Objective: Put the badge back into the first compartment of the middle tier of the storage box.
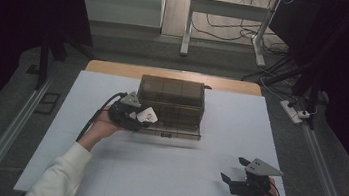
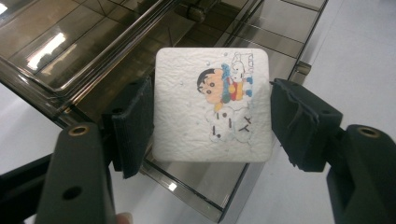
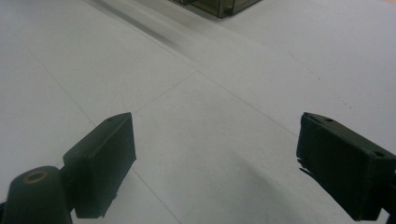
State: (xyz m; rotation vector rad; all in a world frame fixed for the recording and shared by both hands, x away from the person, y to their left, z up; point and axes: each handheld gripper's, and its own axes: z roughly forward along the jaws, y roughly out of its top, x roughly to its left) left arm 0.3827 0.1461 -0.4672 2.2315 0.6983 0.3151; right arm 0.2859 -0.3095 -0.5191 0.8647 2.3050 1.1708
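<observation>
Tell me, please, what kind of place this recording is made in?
Probably a lab or recording workspace, not a home: a white-covered table flanked by dark curtains, loose cables and a power strip on the floor, and a bare metal frame table behind.

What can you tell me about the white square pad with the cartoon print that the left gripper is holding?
The white square pad is flat, with rounded corners and a rough, speckled surface that looks like pressed paper or foam. A coloured cartoon figure with black hair is printed near one edge, lying sideways in the left gripper view. The left gripper is shut on it, one black pad on each of two opposite edges. It is held in the air above the open drawer of the smoky transparent plastic organizer, at that box's front left corner.
</observation>
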